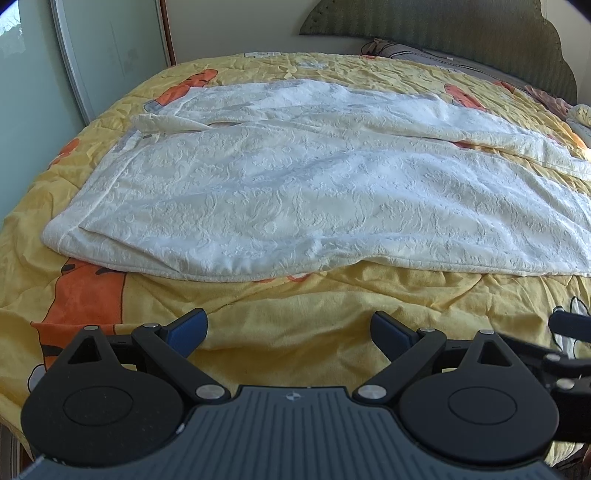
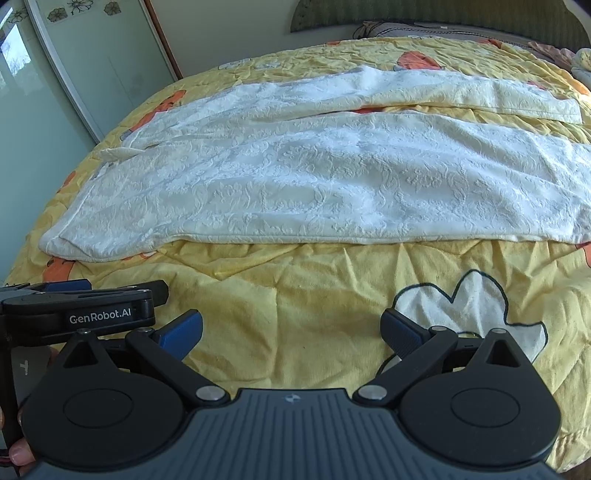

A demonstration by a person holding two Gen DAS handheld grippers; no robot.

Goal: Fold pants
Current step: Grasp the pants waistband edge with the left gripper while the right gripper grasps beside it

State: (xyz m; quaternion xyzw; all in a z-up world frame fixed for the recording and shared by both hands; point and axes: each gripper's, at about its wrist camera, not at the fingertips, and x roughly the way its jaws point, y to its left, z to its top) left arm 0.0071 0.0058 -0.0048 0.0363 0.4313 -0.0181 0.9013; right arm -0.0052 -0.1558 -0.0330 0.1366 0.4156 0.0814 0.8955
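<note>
Pants: white embossed pants lie flat across the yellow quilt, waistband toward the sliding door, legs running toward the right; the far leg splays away from the near one.
Pants, right wrist view: same garment, near hem edge just beyond both grippers, not touched by either.
Left gripper: left gripper hovers over bare quilt short of the pants, blue-padded fingers spread wide, nothing between them.
Right gripper: right gripper also over bare quilt, fingers spread wide and empty.
Writing: "GenRobot.AI" reads in white on the black body of the left gripper as seen from the right wrist view; a small round emblem sits on each grey housing, too small to read.
Quilt print: orange cartoon figures and a white outlined shape, all cut off or partly covered by the pants.
Sliding door: frosted glass panels with flower stickers along the top.
Headboard: green padded headboard, cropped by the frame.
Pillow: patterned pillow at the bed head, print unclear.
Hidden: the right leg ends run out of the left wrist view; a fingertip shows at the lower left edge, rest of hand cut off.
</note>
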